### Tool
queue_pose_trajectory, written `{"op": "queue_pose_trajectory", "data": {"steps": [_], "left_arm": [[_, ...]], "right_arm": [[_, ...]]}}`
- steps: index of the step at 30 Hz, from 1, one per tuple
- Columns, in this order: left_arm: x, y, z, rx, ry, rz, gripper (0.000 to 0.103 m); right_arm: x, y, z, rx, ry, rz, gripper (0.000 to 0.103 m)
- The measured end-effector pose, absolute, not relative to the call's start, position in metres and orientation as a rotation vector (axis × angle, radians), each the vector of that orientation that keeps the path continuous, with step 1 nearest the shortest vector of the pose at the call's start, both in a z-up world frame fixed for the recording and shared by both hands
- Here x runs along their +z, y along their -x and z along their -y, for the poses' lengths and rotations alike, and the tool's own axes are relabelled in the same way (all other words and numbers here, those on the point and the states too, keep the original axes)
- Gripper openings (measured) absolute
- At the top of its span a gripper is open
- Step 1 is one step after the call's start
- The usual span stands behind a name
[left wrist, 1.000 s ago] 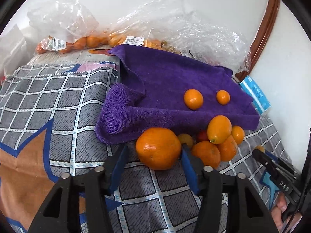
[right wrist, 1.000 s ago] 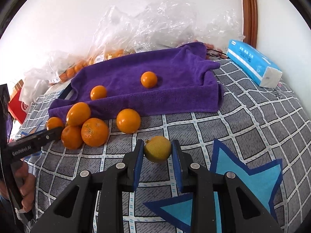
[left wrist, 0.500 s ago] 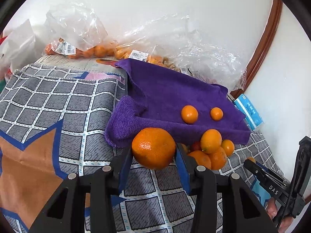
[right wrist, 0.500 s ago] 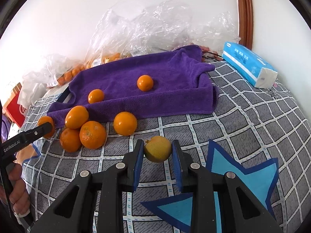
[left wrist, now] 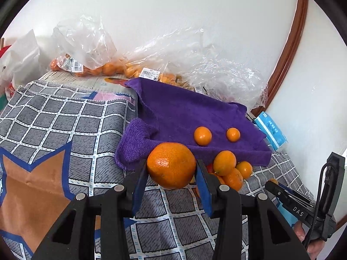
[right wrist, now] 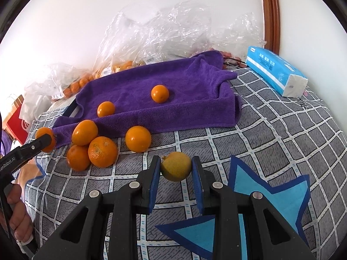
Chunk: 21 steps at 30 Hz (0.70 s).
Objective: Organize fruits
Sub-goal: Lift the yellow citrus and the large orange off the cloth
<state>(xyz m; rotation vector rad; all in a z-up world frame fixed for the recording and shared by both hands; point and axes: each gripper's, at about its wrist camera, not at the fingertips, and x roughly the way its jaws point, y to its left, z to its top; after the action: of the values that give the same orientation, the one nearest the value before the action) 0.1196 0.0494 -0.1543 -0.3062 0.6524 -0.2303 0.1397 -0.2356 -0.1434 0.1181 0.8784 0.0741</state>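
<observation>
My left gripper (left wrist: 171, 171) is shut on a large orange (left wrist: 171, 165) and holds it above the checked cloth, just in front of the purple towel (left wrist: 182, 110). My right gripper (right wrist: 176, 169) is shut on a small yellow fruit (right wrist: 176, 166), held low over the cloth. Two small oranges (right wrist: 159, 93) (right wrist: 105, 109) lie on the purple towel (right wrist: 190, 86). A cluster of oranges (right wrist: 102, 151) sits on the cloth at the towel's near edge; it also shows in the left wrist view (left wrist: 225, 162).
Clear plastic bags with more oranges (left wrist: 104, 69) lie against the back wall. A blue tissue pack (right wrist: 277, 71) lies at the right by the wooden frame (right wrist: 269, 15). The grey checked cloth (right wrist: 282, 134) covers the surface.
My left gripper closed on the large orange and lifted it off the cloth, pulling back a little. My right gripper has kept its hold on the yellow fruit and risen slightly.
</observation>
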Motion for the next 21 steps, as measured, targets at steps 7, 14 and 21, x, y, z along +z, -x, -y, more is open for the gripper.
{"op": "queue_pose_trajectory", "data": {"steps": [7,14,21], "left_arm": [[-0.1524,-0.1198,-0.0513,-0.238,0.322,-0.648,0.041],[-0.1502,-0.118,-0.0541,-0.239,0.336,-0.633,0.041],[-0.1479,-0.1152,-0.0541,-0.243,0.331,-0.616,0.041]], "right_arm": [[-0.1431,-0.1397,0.2365,0.065,-0.13,-0.881,0.029],[-0.1427,-0.1393,0.2373,0.066,-0.133,-0.877,0.029],[-0.1423,-0.1387,0.2373,0.068,-0.136,-0.871,0.029]]}}
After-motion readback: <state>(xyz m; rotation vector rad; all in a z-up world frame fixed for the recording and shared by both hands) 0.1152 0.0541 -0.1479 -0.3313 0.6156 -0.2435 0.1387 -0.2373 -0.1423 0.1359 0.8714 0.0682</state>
